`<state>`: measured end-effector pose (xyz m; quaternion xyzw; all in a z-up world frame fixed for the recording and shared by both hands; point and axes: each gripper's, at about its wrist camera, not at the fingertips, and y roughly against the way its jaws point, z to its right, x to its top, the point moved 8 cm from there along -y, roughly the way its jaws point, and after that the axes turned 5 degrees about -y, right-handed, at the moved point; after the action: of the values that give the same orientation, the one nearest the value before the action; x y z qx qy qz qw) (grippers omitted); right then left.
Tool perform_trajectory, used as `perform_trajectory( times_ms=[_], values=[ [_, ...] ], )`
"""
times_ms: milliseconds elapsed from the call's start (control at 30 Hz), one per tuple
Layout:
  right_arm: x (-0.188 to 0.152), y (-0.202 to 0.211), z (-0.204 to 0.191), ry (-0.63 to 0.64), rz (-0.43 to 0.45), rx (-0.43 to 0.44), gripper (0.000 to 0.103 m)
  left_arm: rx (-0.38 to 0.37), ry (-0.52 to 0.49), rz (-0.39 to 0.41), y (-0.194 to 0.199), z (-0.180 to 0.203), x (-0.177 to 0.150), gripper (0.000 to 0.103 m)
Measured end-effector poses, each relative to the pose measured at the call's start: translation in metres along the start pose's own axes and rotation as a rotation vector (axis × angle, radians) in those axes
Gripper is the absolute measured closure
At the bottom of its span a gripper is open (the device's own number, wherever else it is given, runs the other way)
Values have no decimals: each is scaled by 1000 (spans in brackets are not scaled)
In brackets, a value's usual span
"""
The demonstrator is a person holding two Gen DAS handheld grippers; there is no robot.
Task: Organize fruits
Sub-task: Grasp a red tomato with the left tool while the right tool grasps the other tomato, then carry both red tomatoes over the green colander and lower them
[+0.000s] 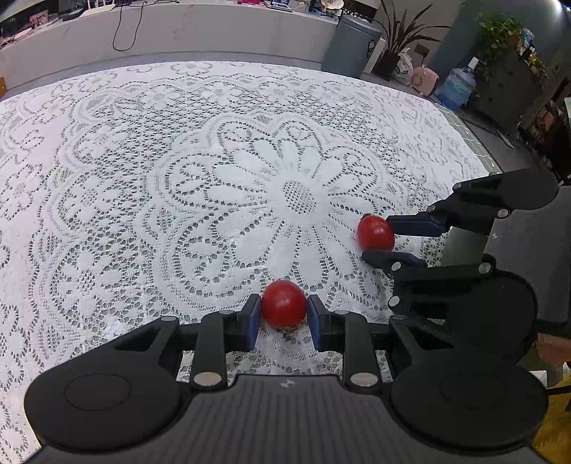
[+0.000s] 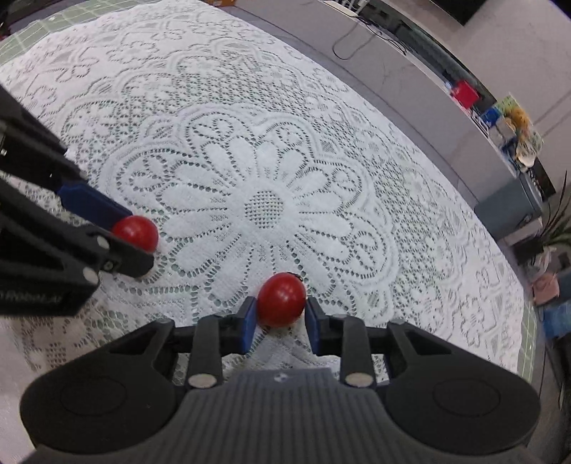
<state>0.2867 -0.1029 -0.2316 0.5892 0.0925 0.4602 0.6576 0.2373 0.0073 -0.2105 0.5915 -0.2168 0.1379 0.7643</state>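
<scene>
Two small red tomatoes sit low over the white lace tablecloth (image 1: pixel 142 178). In the left wrist view, my left gripper (image 1: pixel 283 307) is shut on one tomato (image 1: pixel 283 298), its blue pads pressed against both sides. To the right, my right gripper (image 1: pixel 378 238) is shut on the other tomato (image 1: pixel 374 232). The right wrist view shows this second tomato (image 2: pixel 282 298) held in my right gripper (image 2: pixel 281 307), with my left gripper (image 2: pixel 137 240) at the left edge clamping its tomato (image 2: pixel 137 230). Whether either tomato still touches the cloth I cannot tell.
The lace cloth (image 2: pixel 267 160) covers a round table over a green cutting mat (image 2: pixel 21 39). A grey low wall (image 1: pixel 214 32) with a black cable runs behind it. Beyond the table's right stand a grey bin (image 1: pixel 351 44), potted plants (image 1: pixel 403 39) and a water bottle (image 1: pixel 458 85).
</scene>
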Motion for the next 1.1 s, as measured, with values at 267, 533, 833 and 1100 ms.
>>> perform_trajectory(
  times_ms=[267,533,833,1100],
  values=[
    [1,14,-3,-38,34,-9,78,-13,59,21,3,-4,-3,73],
    [2,53,-7,-144,110,24,78,-12,116,49,20,-5,-7,73],
    [-12,101,-10,-274,194,41,78,-35,148,100,54,9,-6,73],
    [-30,136,0,-344,257,25,78,-61,105,142,78,42,0,73]
  ],
)
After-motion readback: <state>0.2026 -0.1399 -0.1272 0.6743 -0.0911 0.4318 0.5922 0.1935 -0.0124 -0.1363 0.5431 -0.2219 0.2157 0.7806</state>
